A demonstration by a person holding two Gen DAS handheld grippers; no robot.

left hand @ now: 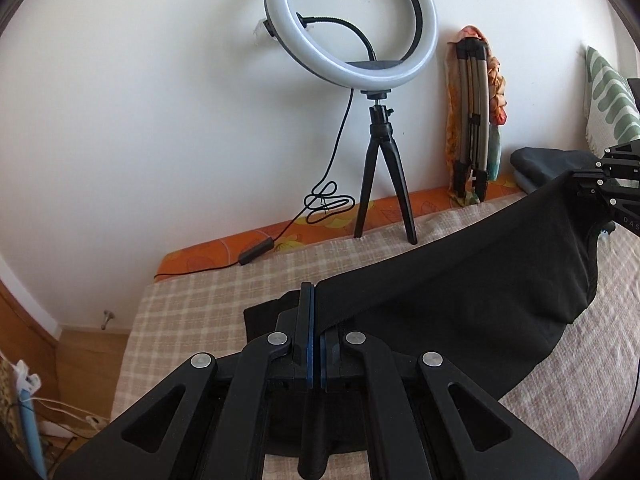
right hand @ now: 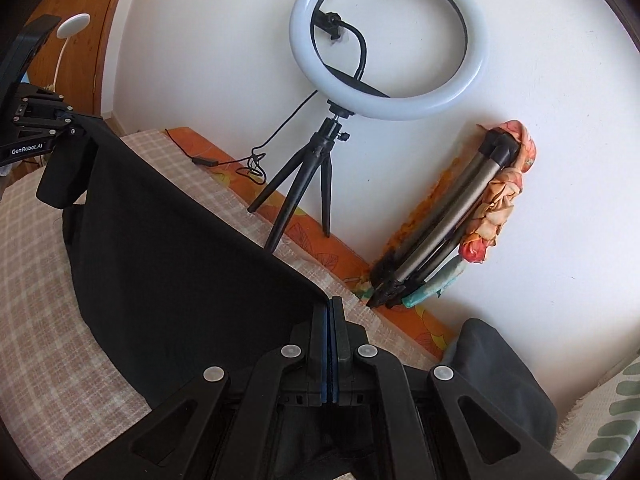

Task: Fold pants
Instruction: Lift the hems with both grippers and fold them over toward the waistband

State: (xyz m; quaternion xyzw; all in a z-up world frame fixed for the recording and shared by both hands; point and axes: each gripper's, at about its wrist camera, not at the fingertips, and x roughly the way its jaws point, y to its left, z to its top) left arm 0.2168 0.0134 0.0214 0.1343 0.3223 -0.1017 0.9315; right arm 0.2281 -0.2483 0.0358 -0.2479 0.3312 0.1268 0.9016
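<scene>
Black pants (left hand: 460,280) hang stretched between both grippers above a bed with a beige checked cover (left hand: 208,304). In the left wrist view my left gripper (left hand: 314,292) is shut on the pants' top edge, and the cloth runs up to the right gripper (left hand: 588,184) at the far right. The right wrist view shows my right gripper (right hand: 332,308) shut on the other end of the pants (right hand: 180,260); the left gripper (right hand: 76,128) pinches the far corner at upper left. The cloth sags below the taut edge onto the bed.
A ring light on a small black tripod (left hand: 384,184) stands at the bed's far edge by the white wall, its cable (left hand: 320,208) trailing left. A folded tripod wrapped in floral cloth (right hand: 460,216) leans on the wall. Dark folded clothes (right hand: 500,376) and a green-patterned pillow (left hand: 608,96) lie right.
</scene>
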